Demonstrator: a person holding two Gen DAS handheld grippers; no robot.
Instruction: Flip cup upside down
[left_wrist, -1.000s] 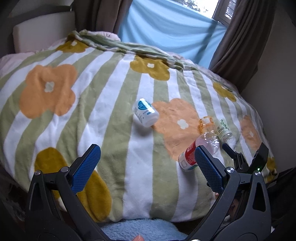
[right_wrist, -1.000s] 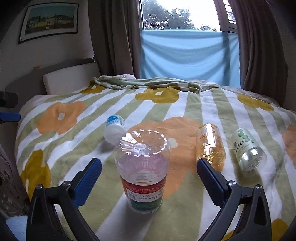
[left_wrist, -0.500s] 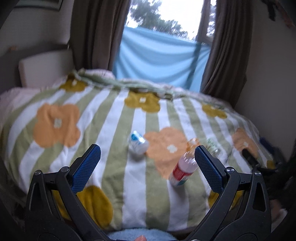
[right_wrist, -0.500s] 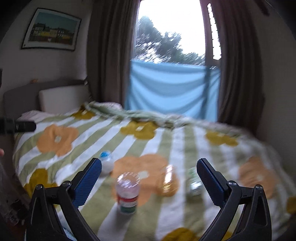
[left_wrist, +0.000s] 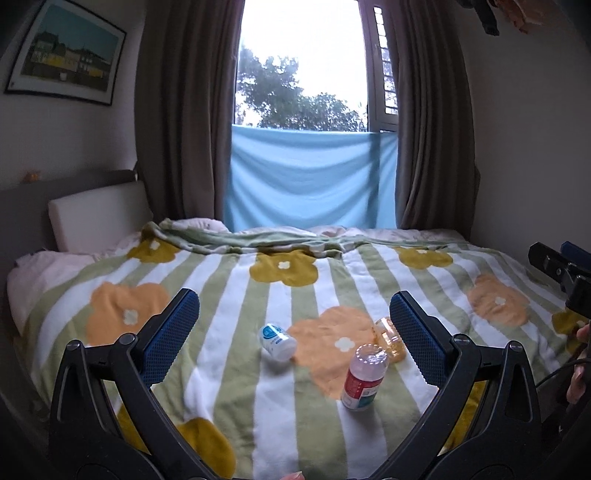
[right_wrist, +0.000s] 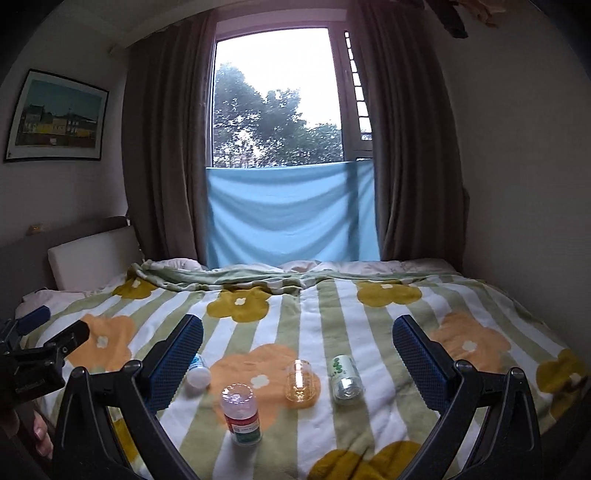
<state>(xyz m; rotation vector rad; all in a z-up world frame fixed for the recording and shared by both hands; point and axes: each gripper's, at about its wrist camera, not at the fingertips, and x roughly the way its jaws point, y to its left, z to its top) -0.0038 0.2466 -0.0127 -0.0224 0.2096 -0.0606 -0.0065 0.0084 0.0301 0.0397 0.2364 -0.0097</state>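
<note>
Fingers on both of your grippers are spread wide with nothing between them. Your left gripper (left_wrist: 291, 326) is held back from the bed (left_wrist: 229, 295), its blue pads (left_wrist: 168, 339) framing the flowered blanket. Your right gripper (right_wrist: 297, 345) is spread the same way and equally clear of everything.

Between your right fingers, low and toward the left pad, the cup (right_wrist: 242, 413) stands upside down on the blanket: clear base on top, red and green label band below, mouth against the fabric. In the left wrist view the same cup (left_wrist: 364, 376) sits inside your right-hand pad and leans a little.

Just beyond the cup and to its right, an amber-tinted clear cup (right_wrist: 301, 380) lies on its side on an orange flower. Right of that, near it but apart, lies a clear cup with a green dotted label (right_wrist: 345, 376). To the cup's left, partly behind your right gripper's left pad, a white cup with a blue label (right_wrist: 197, 371) lies on its side; the left wrist view shows it (left_wrist: 277, 339) between the fingers, well left of the upturned cup.

Beyond the bed hang brown curtains (right_wrist: 162, 147) and a blue cloth (right_wrist: 291, 214) across the lower window.
</note>
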